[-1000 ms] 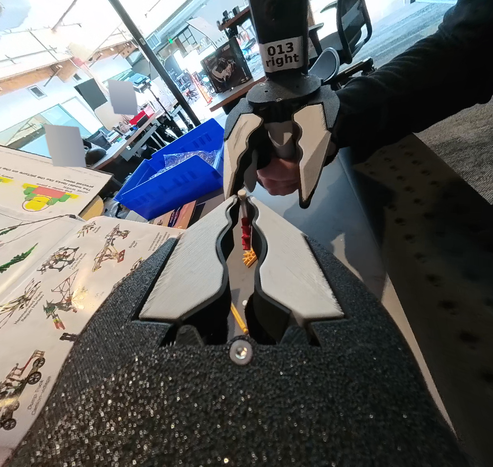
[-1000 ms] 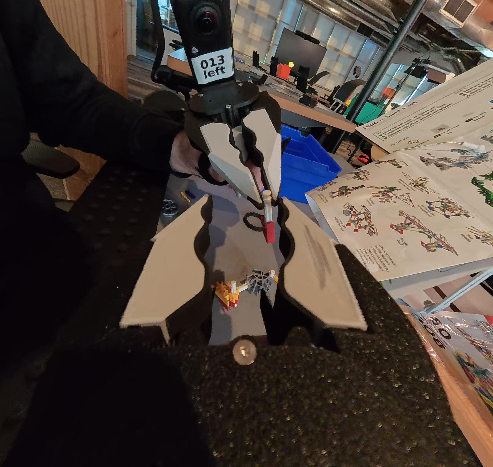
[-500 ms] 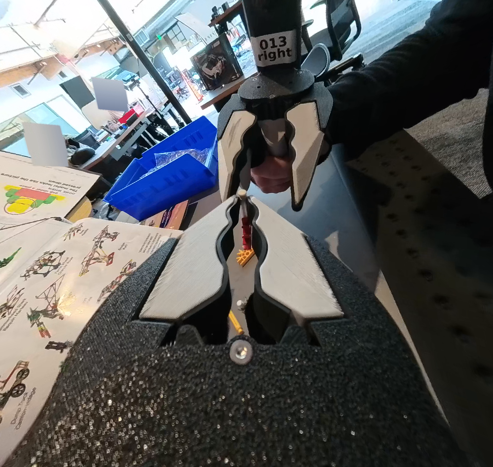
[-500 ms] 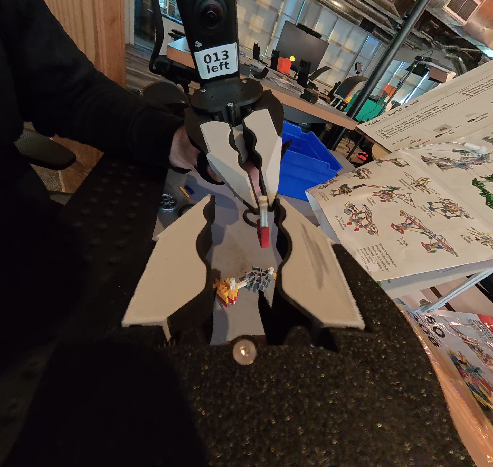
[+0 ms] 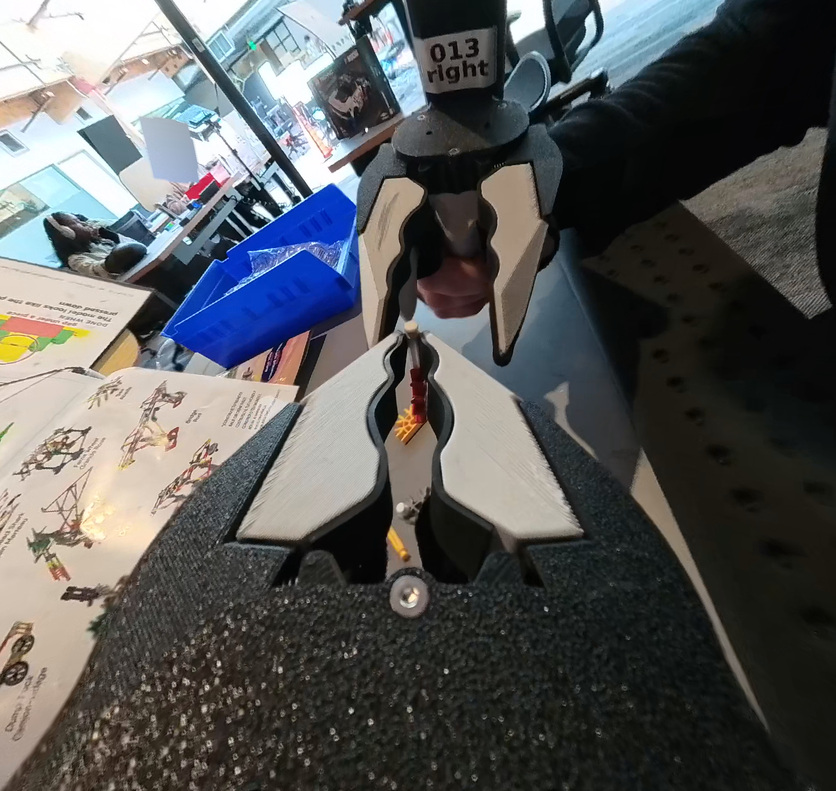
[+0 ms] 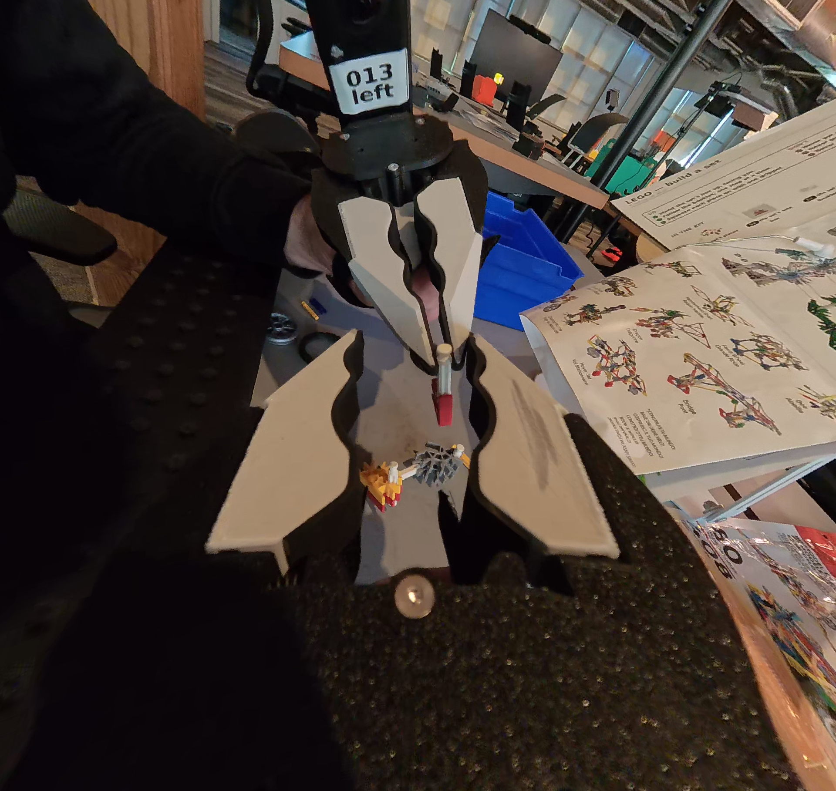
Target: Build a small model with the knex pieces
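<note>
My left gripper (image 5: pixel 411 339) is shut on a short white rod with a red connector (image 5: pixel 417 389) on its lower end, held above the grey table. It also shows in the right wrist view (image 6: pixel 441 355), with the rod and red connector (image 6: pixel 442 403) hanging from its tips. My right gripper (image 6: pixel 414 339) is open and empty, its fingertips on either side of the rod's top end; from the left wrist view it (image 5: pixel 439 348) faces me. Below on the table lies a small assembly (image 6: pixel 416 471) of yellow, red and grey connectors joined by white rods.
An open instruction booklet (image 6: pixel 678 362) lies beside the grippers; it also shows in the left wrist view (image 5: pixel 113 452). A blue bin (image 5: pixel 271 299) stands behind. A grey wheel (image 6: pixel 281 328), a black ring (image 6: pixel 316 344) and small loose pieces (image 6: pixel 312 308) lie near a black dotted mat (image 5: pixel 724 407). Only a small space, under 4 cm, lies between the two pairs of fingers.
Both grippers have drifted slightly and stay tip to tip. The left keeps its hold on the rod; the right stays open around its top end.
</note>
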The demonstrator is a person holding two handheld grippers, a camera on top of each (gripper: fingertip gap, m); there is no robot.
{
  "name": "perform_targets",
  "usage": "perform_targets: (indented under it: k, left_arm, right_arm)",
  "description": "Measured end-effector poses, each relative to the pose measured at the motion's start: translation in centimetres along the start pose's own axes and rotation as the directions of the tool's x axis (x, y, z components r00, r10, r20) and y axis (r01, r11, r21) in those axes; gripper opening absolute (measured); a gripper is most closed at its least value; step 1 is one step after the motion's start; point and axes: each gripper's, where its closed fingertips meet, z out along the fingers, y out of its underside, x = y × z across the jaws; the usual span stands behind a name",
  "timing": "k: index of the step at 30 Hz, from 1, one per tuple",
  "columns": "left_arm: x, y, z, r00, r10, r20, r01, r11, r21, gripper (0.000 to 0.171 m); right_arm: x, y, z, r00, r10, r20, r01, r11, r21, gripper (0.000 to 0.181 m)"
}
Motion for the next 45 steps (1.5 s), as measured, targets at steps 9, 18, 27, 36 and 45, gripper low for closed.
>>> perform_targets:
  k: [9, 18, 27, 36, 45]
  left_arm:
    - [0.0, 1.2, 0.4, 0.998, 0.06, 0.017, -0.058, 0.994, -0.088, 0.002]
    - [0.0, 3.4, 1.1, 0.99, 0.139, 0.033, -0.128, 0.967, -0.221, 0.002]
    - [-0.9, 4.1, 1.6, 0.985, 0.155, 0.08, -0.133, 0.963, -0.235, 0.002]
    - [-2.9, 2.5, 0.6, 0.983, -0.152, 0.098, 0.155, 0.988, -0.015, 0.003]
    - [-2.1, 0.0, 0.8, 0.923, 0.299, 0.242, -0.269, 0.951, -0.151, 0.003]
  right_arm:
    - [0.1, 1.1, 0.3, 0.999, -0.045, -0.022, 0.043, 0.996, -0.077, 0.044]
    - [0.6, 3.4, 0.8, 0.987, -0.152, -0.057, 0.136, 0.966, -0.221, 0.043]
    - [3.3, 3.0, -0.5, 0.987, -0.055, -0.148, 0.029, 0.985, -0.172, 0.048]
    - [3.6, 3.5, -1.3, 0.993, 0.012, -0.114, -0.029, 0.989, -0.147, 0.032]
    - [2.4, 0.0, -1.6, 0.996, 0.07, -0.062, -0.069, 0.997, 0.023, 0.033]
